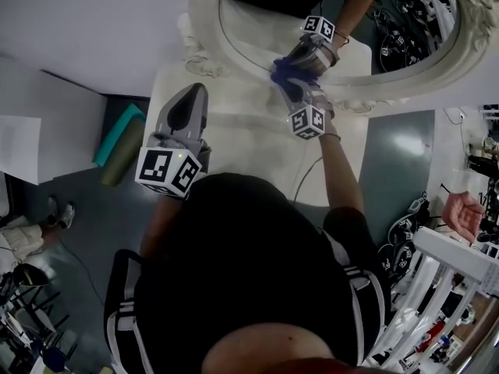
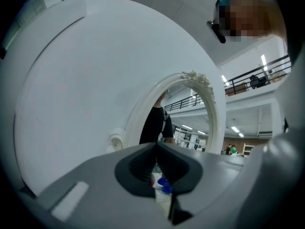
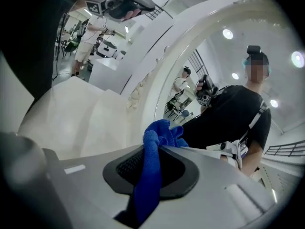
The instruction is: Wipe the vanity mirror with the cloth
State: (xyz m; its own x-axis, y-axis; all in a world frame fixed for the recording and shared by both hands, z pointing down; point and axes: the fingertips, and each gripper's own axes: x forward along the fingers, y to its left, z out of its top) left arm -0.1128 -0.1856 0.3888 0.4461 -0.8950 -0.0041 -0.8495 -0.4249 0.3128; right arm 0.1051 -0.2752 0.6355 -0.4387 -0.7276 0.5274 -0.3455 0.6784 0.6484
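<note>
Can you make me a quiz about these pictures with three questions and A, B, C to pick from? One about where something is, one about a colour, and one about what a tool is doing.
1. Where is the right tool?
A. up at the mirror
B. down on the floor
C. inside a drawer

2. What colour is the cloth?
A. red
B. blue
C. yellow

3. What is the left tool doing?
A. holding the cloth
B. shut, with nothing in it
C. wide open around a bottle

Answers:
1 A: the head view shows it at the mirror's lower edge.
2 B: the cloth is bright blue in the right gripper view.
3 B: its jaws meet with nothing between them.
</note>
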